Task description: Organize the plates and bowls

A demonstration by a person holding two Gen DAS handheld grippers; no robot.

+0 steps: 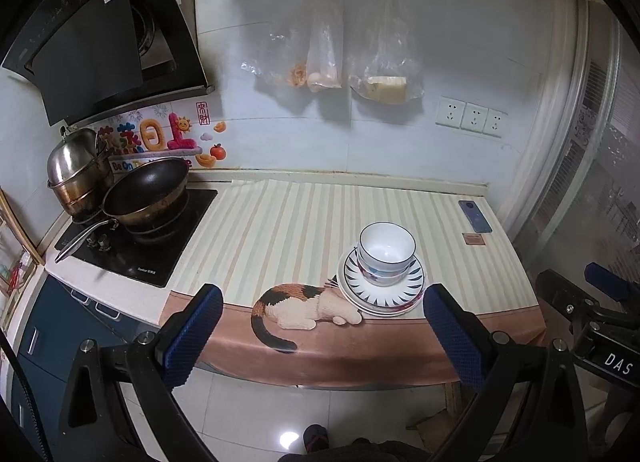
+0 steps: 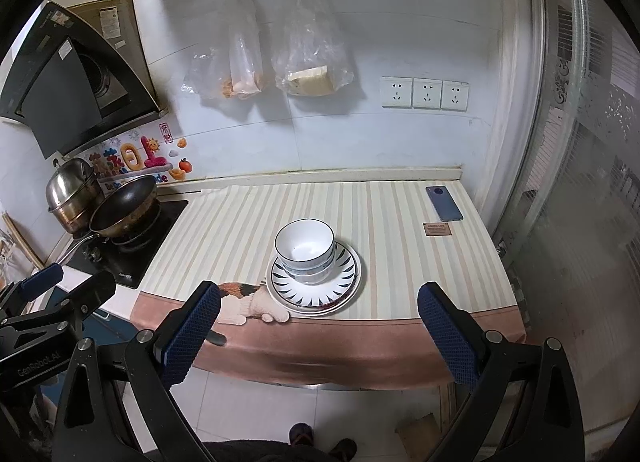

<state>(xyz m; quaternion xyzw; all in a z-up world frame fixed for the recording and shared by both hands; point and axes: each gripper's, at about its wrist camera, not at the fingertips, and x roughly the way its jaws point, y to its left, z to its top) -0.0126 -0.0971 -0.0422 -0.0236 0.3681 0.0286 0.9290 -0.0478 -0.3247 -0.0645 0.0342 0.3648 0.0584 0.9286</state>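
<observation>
White bowls with a dark rim (image 1: 386,253) are nested on stacked plates with a blue leaf-pattern rim (image 1: 380,294), near the counter's front edge on a striped cloth. The same bowls (image 2: 305,249) and plates (image 2: 344,282) show in the right wrist view. My left gripper (image 1: 322,312) is open and empty, held off the counter's front edge, the stack ahead between its fingers toward the right one. My right gripper (image 2: 318,312) is open and empty, also off the front edge, the stack centred ahead. Each gripper shows at the other view's edge.
A striped cloth with a cat picture (image 1: 304,302) covers the counter. A stove with a black wok (image 1: 148,189) and a steel pot (image 1: 76,165) stands at the left. A phone (image 2: 444,203) lies at the back right. Plastic bags (image 2: 312,61) hang on the wall. Glass door at right.
</observation>
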